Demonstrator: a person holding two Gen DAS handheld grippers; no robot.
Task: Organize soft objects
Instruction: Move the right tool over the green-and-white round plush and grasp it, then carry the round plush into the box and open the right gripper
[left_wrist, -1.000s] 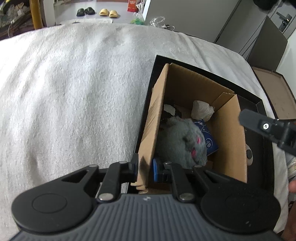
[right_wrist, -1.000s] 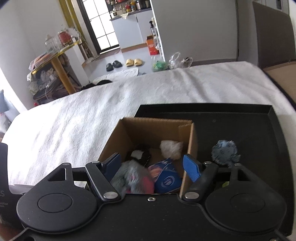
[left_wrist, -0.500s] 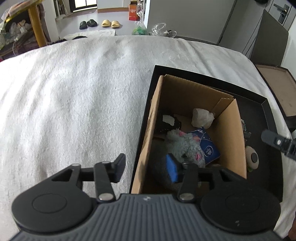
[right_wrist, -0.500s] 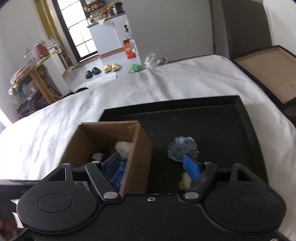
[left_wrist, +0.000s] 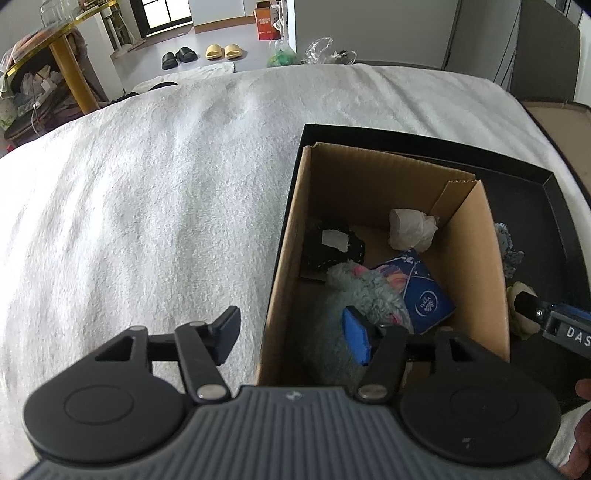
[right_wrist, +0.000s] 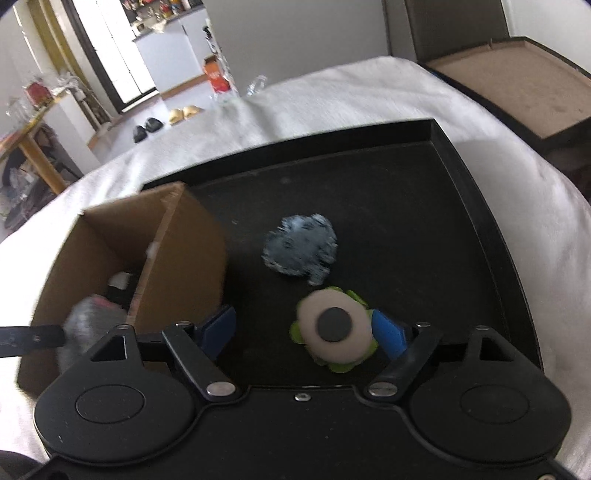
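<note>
Nearest in the right wrist view, right gripper (right_wrist: 304, 334) with jaws opening, straddling a green one-eyed plush toy (right_wrist: 334, 336) on the black tray (right_wrist: 476, 206). Right pad close against the toy's side, left pad well clear; not yet clamped. Just beyond, a blue-grey fuzzy toy (right_wrist: 301, 249) loose on the tray floor.

In the left wrist view, left gripper (left_wrist: 291, 332) also with jaws opening, nothing pinched: one finger outside the cardboard box (left_wrist: 476, 266), the other over a grey plush toy (left_wrist: 354, 295) lying inside. Further in, a blue tissue packet (left_wrist: 424, 299), a black cloth piece (left_wrist: 332, 247) and a crumpled white wad (left_wrist: 412, 229). Past the tray, white towelling (left_wrist: 147, 206).

Step in hand, by the look of it: plush dropped into the box, next item being approached. Next move calls for centring on the green toy, closing gently, lifting over the box wall.
</note>
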